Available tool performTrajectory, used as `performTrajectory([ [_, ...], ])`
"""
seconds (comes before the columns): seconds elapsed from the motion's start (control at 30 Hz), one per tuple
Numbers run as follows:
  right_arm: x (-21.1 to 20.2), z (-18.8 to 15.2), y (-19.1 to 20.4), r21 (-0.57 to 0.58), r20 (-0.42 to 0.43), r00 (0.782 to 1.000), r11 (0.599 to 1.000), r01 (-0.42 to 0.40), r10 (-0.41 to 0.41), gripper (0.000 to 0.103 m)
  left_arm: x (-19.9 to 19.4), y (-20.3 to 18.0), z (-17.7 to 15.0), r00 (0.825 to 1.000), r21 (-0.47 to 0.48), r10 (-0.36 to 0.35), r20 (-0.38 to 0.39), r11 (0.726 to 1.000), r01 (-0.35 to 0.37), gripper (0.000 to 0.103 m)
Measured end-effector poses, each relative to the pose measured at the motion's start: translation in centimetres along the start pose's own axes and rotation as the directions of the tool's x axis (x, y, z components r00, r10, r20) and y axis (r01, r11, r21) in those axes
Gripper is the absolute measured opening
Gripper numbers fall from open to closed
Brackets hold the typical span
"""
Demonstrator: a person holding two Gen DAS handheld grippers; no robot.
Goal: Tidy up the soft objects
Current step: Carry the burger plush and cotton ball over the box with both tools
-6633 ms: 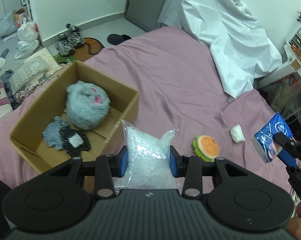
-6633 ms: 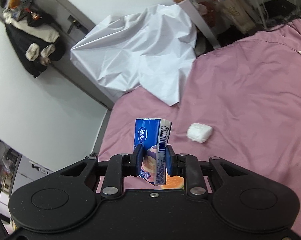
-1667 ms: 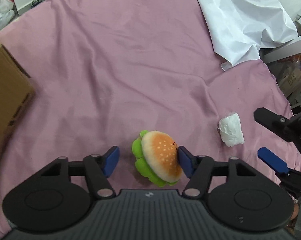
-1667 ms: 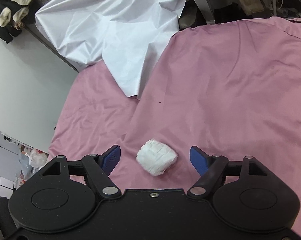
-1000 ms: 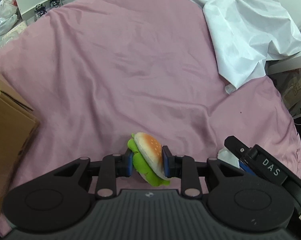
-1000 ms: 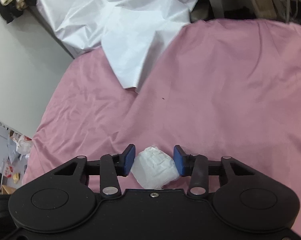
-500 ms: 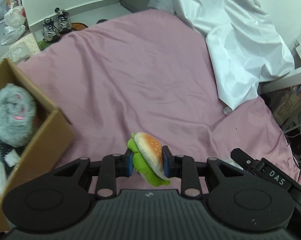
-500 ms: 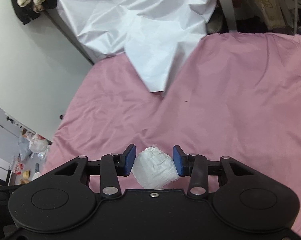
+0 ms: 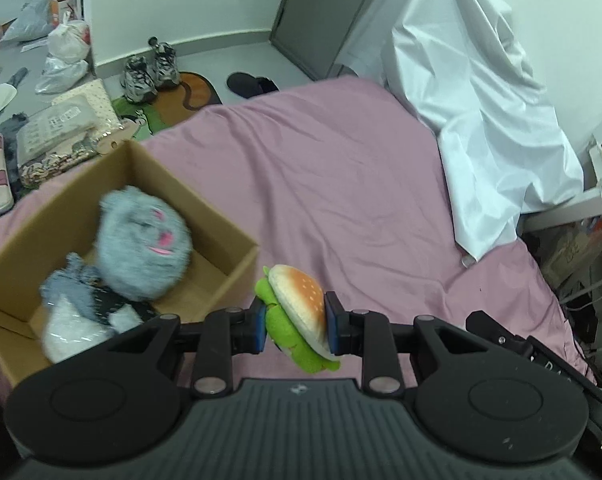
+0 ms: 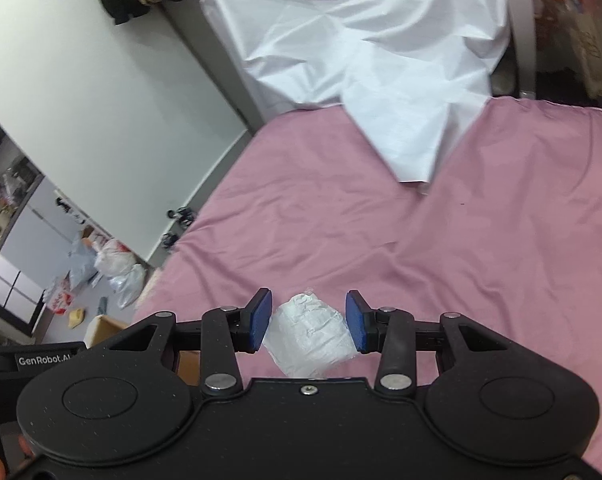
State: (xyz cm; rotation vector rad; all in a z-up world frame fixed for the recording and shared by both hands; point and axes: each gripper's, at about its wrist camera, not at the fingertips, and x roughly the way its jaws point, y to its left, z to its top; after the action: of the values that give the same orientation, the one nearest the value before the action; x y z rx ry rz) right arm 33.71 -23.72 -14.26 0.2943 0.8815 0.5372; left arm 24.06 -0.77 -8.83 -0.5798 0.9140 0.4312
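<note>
- The left hand-held gripper (image 9: pixel 295 328) is clamped narrow on a plush burger toy (image 9: pixel 297 314), its blue pads pressing both sides, bun top turned to the right and green lettuce frill sticking out on the left and underneath.
- The burger is held up off the pink bedsheet (image 9: pixel 341 184), just beside the near right corner of an open cardboard box (image 9: pixel 205 204) that sits on the bed.
- Inside the box lie a fluffy grey plush ball (image 9: pixel 141 248) with pink marks, a smaller grey-and-black soft toy (image 9: pixel 85 288) below it, and a clear bag of white filling (image 9: pixel 69 332) at the near end; all three look blurred.
- The right hand-held gripper (image 10: pixel 307 326) is closed on a crumpled white wad (image 10: pixel 309 336), both blue pads against its sides, and the wad hangs above the pink sheet.
- A rumpled white sheet (image 10: pixel 365 60) is draped over something at the far end of the bed, one corner spilling onto the pink cover.
- On the floor past the bed there are a pair of sneakers (image 9: pixel 149 68), a dark slipper (image 9: pixel 253 82) and several plastic bags (image 9: pixel 65 56).
- At the left edge of the right wrist view, part of the other gripper shows with "GenRobot" lettering on it.
</note>
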Motion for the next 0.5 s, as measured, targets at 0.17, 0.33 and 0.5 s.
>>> performTrajectory([
  [0.17, -0.6, -0.6, 2.2, -0.035, -0.005, 0.999, 0.998, -0.051, 0.051, 0.040, -1.7, 2.1, 0.7, 1.000, -0.027, 0.006, 0.023, 1.000, -0.006, 0.027],
  [0.33, -0.3, -1.3, 4.4, -0.068, -0.025, 0.995, 0.992, -0.103, 0.101, 0.040, -3.5, 4.8, 1.3, 0.999, -0.058, 0.007, 0.043, 0.998, -0.004, 0.027],
  [0.5, 0.4, -2.2, 6.6, -0.096, -0.052, 0.990, 0.987, -0.132, 0.127, 0.040, -4.4, 7.4, 2.1, 0.998, -0.094, 0.014, 0.054, 0.995, -0.009, 0.027],
])
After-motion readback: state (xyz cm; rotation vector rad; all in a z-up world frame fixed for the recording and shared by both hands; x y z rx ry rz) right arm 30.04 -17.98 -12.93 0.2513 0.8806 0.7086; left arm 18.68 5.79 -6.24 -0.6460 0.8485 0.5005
